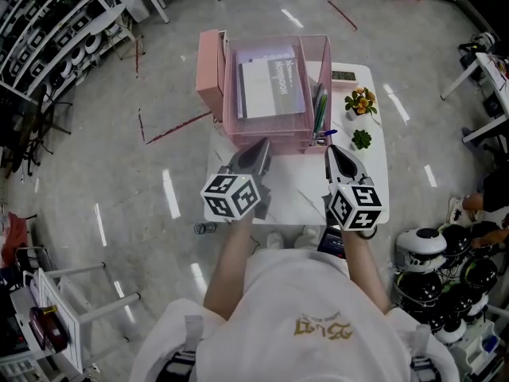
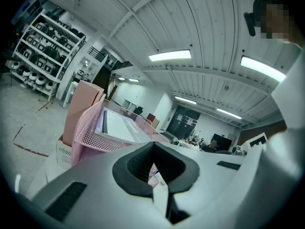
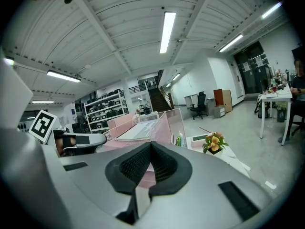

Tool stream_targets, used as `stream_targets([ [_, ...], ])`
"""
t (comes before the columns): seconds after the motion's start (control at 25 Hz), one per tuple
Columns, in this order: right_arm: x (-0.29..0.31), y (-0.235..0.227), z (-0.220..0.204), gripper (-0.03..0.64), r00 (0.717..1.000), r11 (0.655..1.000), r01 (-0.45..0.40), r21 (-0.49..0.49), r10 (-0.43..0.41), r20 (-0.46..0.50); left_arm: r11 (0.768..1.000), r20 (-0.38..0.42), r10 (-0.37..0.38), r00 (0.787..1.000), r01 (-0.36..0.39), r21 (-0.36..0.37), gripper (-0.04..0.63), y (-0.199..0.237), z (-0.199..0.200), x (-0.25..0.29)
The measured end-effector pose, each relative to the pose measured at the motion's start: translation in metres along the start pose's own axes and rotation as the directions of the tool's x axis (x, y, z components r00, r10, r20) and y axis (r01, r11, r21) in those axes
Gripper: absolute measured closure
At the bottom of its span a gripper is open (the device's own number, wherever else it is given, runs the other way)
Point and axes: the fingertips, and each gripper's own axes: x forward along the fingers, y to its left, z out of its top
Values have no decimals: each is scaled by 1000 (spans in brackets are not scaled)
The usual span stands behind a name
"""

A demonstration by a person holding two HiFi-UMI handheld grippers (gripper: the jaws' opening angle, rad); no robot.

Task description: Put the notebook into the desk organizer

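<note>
The notebook (image 1: 270, 86), grey-white with a spiral edge, lies flat in the top tray of the pink mesh desk organizer (image 1: 315, 54) at the far side of the white table (image 1: 374, 173). Both grippers hover over the table's near half, short of the organizer. My left gripper (image 1: 259, 147) is shut with nothing in it, its tips pointing at the organizer's front. My right gripper (image 1: 329, 151) is also shut and empty. The left gripper view shows the organizer (image 2: 86, 137) and notebook (image 2: 121, 128) beyond the shut jaws (image 2: 153, 149). The right gripper view shows the organizer (image 3: 162, 123) past its shut jaws (image 3: 151, 147).
Pens (image 1: 320, 111) stand in the organizer's right slot. A pot of orange flowers (image 1: 361, 102), a small green plant (image 1: 362, 139) and a small flat device (image 1: 343, 76) sit on the table's right side. A pink box (image 1: 210, 70) stands left of the organizer. Helmets (image 1: 429, 253) lie on the floor right.
</note>
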Motion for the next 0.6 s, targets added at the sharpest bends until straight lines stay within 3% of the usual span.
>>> stream_targets([
  [0.6, 16, -5, -1, 606, 1000, 1000, -10, 5, 10, -11, 1000, 3, -5, 1000, 5, -19, 578, 9, 3, 11],
])
